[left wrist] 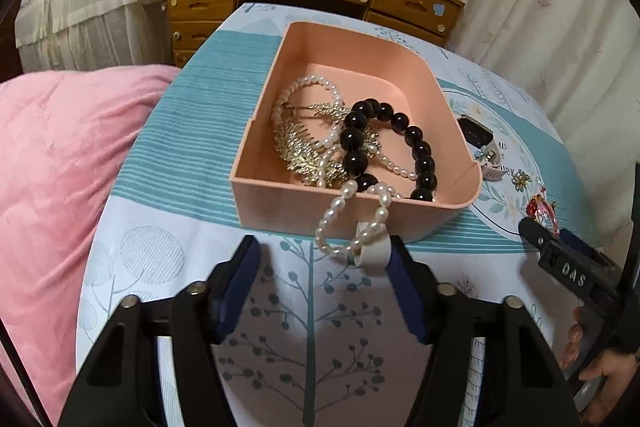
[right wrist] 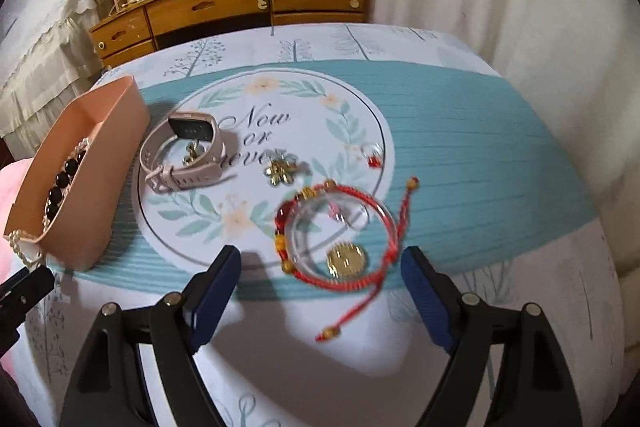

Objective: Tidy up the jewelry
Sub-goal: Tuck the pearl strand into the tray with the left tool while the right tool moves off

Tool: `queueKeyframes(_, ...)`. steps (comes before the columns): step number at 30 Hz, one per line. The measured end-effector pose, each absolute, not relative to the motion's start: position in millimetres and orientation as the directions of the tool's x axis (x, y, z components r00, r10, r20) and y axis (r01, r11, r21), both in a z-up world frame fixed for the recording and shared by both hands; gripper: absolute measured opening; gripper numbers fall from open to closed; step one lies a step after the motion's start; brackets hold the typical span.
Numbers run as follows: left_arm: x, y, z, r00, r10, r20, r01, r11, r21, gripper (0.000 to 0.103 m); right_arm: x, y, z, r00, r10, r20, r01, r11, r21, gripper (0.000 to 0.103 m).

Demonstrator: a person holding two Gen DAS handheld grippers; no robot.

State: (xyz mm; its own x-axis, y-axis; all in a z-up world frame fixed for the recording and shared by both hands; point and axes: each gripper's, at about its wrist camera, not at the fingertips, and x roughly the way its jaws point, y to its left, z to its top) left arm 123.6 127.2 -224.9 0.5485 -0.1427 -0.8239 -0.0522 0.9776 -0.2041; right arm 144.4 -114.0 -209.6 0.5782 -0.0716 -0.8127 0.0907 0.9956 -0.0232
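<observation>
Jewelry lies split between a pink box (left wrist: 400,75) and the patterned cloth (right wrist: 460,131) on the worktop. Inside the box, largest first: a black bead bracelet (left wrist: 416,151) curving along the 3 o'clock side, a pearl strand (left wrist: 304,95) toward 11 o'clock, and a gold leaf comb (left wrist: 304,151) at about 8 o'clock, all tangled together. A second pearl loop (left wrist: 348,223) spills over the box's near wall at 6 o'clock and hangs outside, against a small white hook (left wrist: 376,251) on that wall.

On the cloth, just beside the box at its 3 o'clock, sits a pale pink watch (right wrist: 184,155) with a dark face. Toward 5 o'clock from it lies a red cord bracelet (right wrist: 344,231) with gold beads, ringed round a clear bangle (right wrist: 296,239) and a gold coin charm (right wrist: 346,259). Between them are a gold flower brooch (right wrist: 280,173) and a tiny red ring (right wrist: 372,153).

Left gripper (left wrist: 324,291) has its fingers spread wide, holding nothing, near the hanging pearls. Right gripper (right wrist: 320,295) is likewise wide apart and empty, its fingers flanking the red bracelet's near edge.
</observation>
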Motion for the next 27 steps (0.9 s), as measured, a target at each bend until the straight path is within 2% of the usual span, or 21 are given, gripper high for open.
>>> queueKeyframes(4,120.8,122.2,-224.7,0.561,-0.145,-0.815,-0.036,0.979,-0.199,0.045,149.5,-116.1,-209.3,0.587,-0.069,-0.807,0.086,0.996,-0.023,0.081)
queueKeyframes(7,118.6,116.7,-222.9,0.571,-0.149,-0.808,-0.016,0.981,-0.192,0.032,150.2,-115.9,-207.1,0.600,-0.059,-0.798,0.066,0.997,-0.024,0.062)
queueKeyframes(10,115.2,108.4,-218.2,0.589,-0.130,-0.798,0.003,0.987,-0.158,0.024,152.2,-116.3,-205.9,0.593,-0.052,-0.804,0.054,0.998,-0.025,0.062)
queueKeyframes(14,112.2,105.2,-213.6,0.600,-0.106,-0.793,0.003,0.992,-0.130,0.023,152.9,-117.9,-204.1,0.587,-0.038,-0.809,0.042,0.999,-0.016,0.062)
queueKeyframes(23,112.2,114.4,-207.4,0.573,-0.148,-0.806,0.003,0.984,-0.178,0.024,152.2,-118.7,-203.1,0.582,-0.016,-0.813,0.026,1.000,-0.001,0.062)
queueKeyframes(27,108.4,119.2,-195.7,0.619,-0.142,-0.772,0.018,0.986,-0.167,0.034,150.5,-116.8,-200.8,0.585,-0.010,-0.811,0.017,1.000,0.000,0.062)
